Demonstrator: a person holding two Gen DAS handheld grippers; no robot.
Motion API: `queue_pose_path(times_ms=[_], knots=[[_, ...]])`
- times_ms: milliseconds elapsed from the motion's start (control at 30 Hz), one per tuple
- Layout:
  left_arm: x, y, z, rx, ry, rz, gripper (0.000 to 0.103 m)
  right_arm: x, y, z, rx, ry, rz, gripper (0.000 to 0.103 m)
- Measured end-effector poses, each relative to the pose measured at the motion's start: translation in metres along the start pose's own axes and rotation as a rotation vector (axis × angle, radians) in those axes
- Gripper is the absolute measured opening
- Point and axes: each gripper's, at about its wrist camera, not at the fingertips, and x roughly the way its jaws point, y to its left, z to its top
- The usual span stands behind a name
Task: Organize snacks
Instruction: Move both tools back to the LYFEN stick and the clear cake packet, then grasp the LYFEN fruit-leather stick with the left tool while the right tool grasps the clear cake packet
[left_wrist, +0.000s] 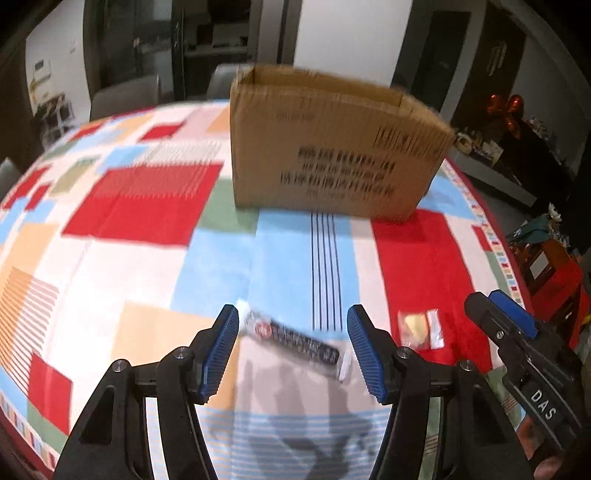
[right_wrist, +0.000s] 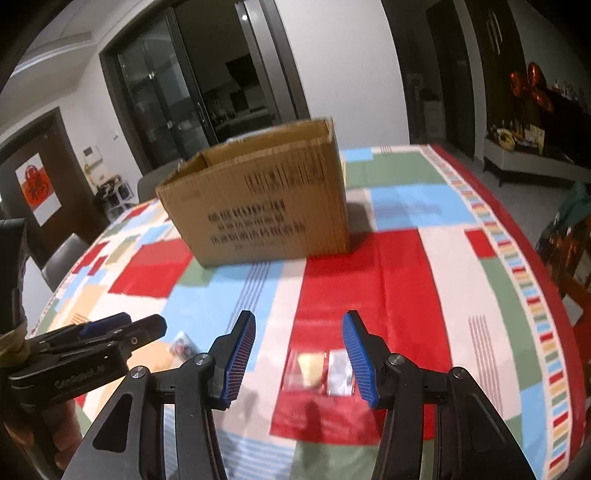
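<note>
While the open cardboard box (left_wrist: 332, 147) stands upright on the patchwork tablecloth (left_wrist: 140, 206), we hold both grippers on its printed side, near the table edge closest to us. Our left gripper (left_wrist: 291, 350) has its blue pads apart, and a dark snack bar (left_wrist: 295, 341) lies flat on the cloth between them, well short of the box; the pads do not touch it. Our right gripper (right_wrist: 299, 354) also has its fingers apart, with nothing clamped. A small clear packet with a yellowish snack (right_wrist: 321, 369) lies on a red patch between those fingers, on the same side of the box and to the right of the bar. Both pictures are somewhat blurred.
</note>
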Motion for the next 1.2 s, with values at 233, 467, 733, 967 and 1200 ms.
queue_pose_path(times_ms=[233, 467, 733, 967, 1200], knots=[[0.027, 0.0, -0.012, -0.028, 0.076, 0.006, 0.06, 0.018, -0.007, -0.02, 0.024, 0.074, -0.013, 0.05], [0.044, 0.003, -0.015, -0.052, 0.114, 0.019, 0.06, 0.035, -0.012, -0.029, 0.031, 0.117, -0.032, 0.057], [0.057, 0.002, -0.014, -0.064, 0.121, 0.051, 0.06, 0.048, -0.014, -0.033, 0.031, 0.154, -0.04, 0.057], [0.063, 0.002, -0.013, -0.061, 0.126, 0.052, 0.054, 0.056, -0.009, -0.032, -0.006, 0.153, -0.056, 0.057], [0.066, 0.003, -0.015, -0.044, 0.116, 0.059, 0.038, 0.062, 0.0, -0.032, -0.083, 0.139, -0.085, 0.059]])
